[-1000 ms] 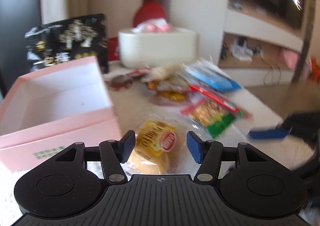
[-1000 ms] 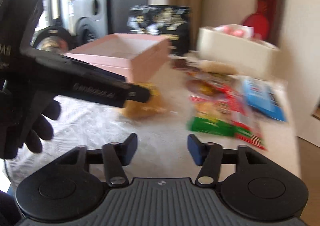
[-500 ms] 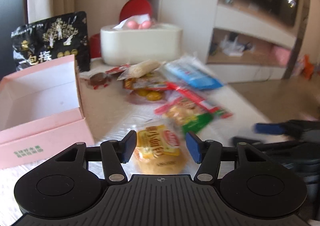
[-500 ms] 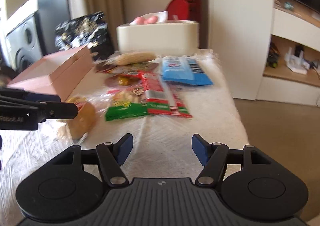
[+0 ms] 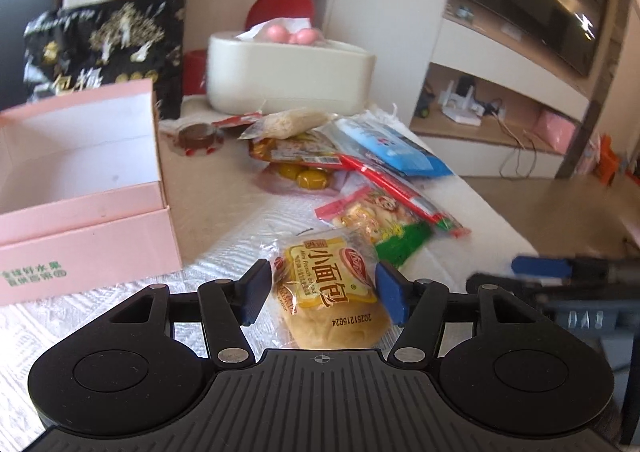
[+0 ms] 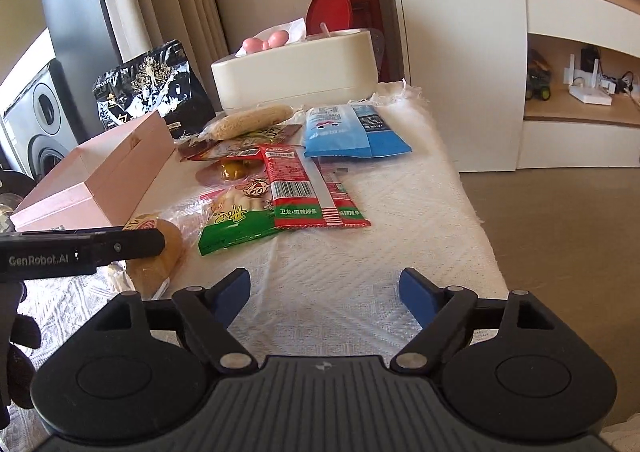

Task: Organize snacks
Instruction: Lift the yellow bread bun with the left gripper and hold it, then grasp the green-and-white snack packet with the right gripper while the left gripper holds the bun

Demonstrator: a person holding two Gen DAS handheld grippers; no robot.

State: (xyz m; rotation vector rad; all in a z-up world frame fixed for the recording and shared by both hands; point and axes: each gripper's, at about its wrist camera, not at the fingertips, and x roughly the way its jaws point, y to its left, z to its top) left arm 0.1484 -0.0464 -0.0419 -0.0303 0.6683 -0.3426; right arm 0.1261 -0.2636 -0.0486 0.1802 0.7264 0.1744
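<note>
The left tongs point(image 5: 323, 294) stand apart around the wrapped bread bun point(image 5: 329, 294), which lies on the tabletop point(image 6: 360, 252) just right of the open pink box point(image 5: 80, 188); whether the pads touch the wrapper I cannot tell. Closing on the slippery film alone could let the bun slide out or squash. The right tongs point(image 6: 324, 292), empty, have just been opening over bare cloth, near the green snack packet point(image 6: 236, 220). The two tools sit close together, so a careless swing toward the box could knock them or sweep the pile.
</note>
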